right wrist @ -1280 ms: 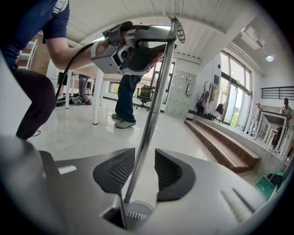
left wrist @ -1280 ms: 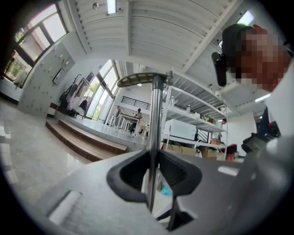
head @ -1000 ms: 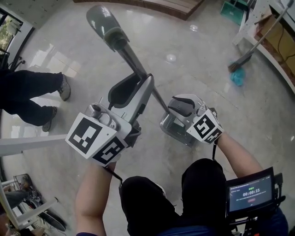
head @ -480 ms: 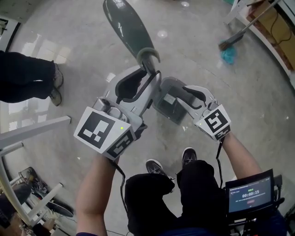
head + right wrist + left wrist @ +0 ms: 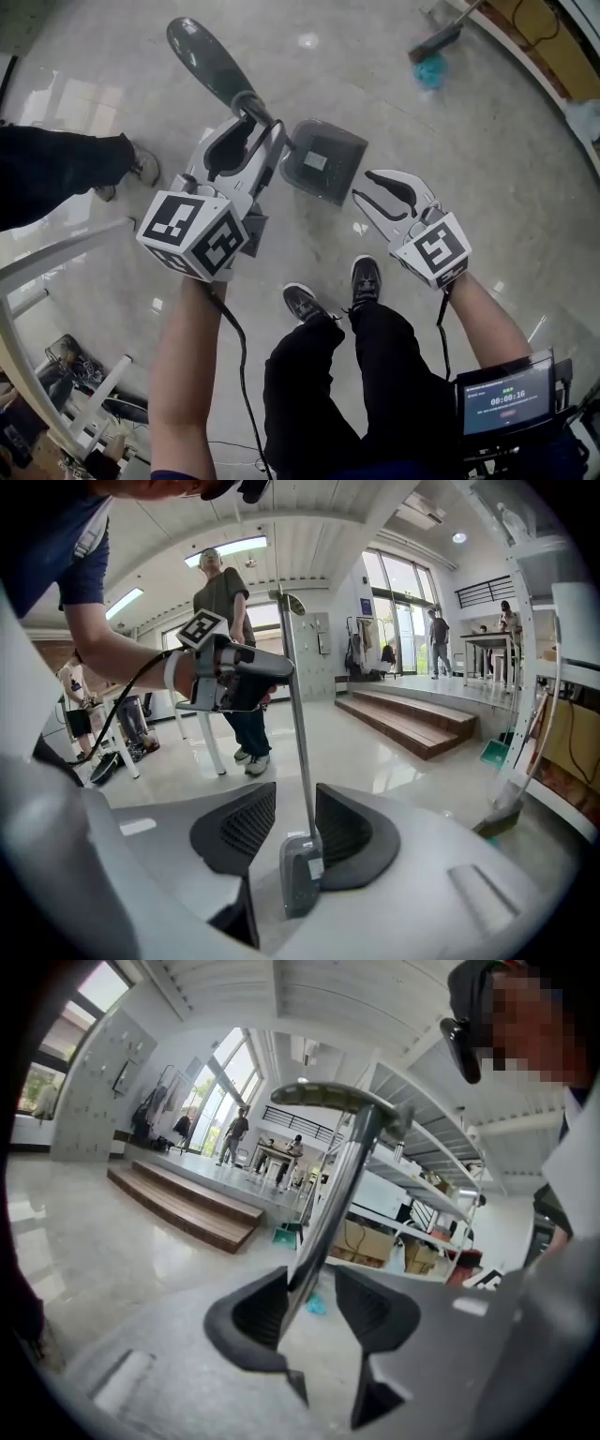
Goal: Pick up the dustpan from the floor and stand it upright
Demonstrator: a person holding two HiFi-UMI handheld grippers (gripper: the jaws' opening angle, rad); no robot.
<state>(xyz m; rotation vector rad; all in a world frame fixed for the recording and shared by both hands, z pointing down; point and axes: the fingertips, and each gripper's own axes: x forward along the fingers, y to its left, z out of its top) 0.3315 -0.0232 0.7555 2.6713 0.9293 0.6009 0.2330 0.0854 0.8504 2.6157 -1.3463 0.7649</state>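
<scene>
The grey dustpan [image 5: 319, 161] stands upright on the shiny floor, and its pole rises toward me to a dark handle grip [image 5: 208, 58]. My left gripper [image 5: 261, 127] surrounds the pole just below that grip. Its jaws have just been opening: the pole [image 5: 328, 1208] leans against the left pad with a gap to the right one. My right gripper [image 5: 366, 187] hangs open and empty, a short way right of the pan. In the right gripper view the pan [image 5: 300, 874] and its pole [image 5: 297, 724] show beyond the open right gripper [image 5: 295, 822].
A broom [image 5: 439, 37] and a teal dustpan [image 5: 431, 71] lie at the top right. A bystander's legs [image 5: 66, 173] and a white frame [image 5: 56, 253] are on the left. My own shoes [image 5: 309, 302] stand below the pan. Wooden steps [image 5: 187, 1208] lie further off.
The right gripper has let go of the pan and drawn back to the right. The pan now stands on the floor. The left jaws have widened around the pole.
</scene>
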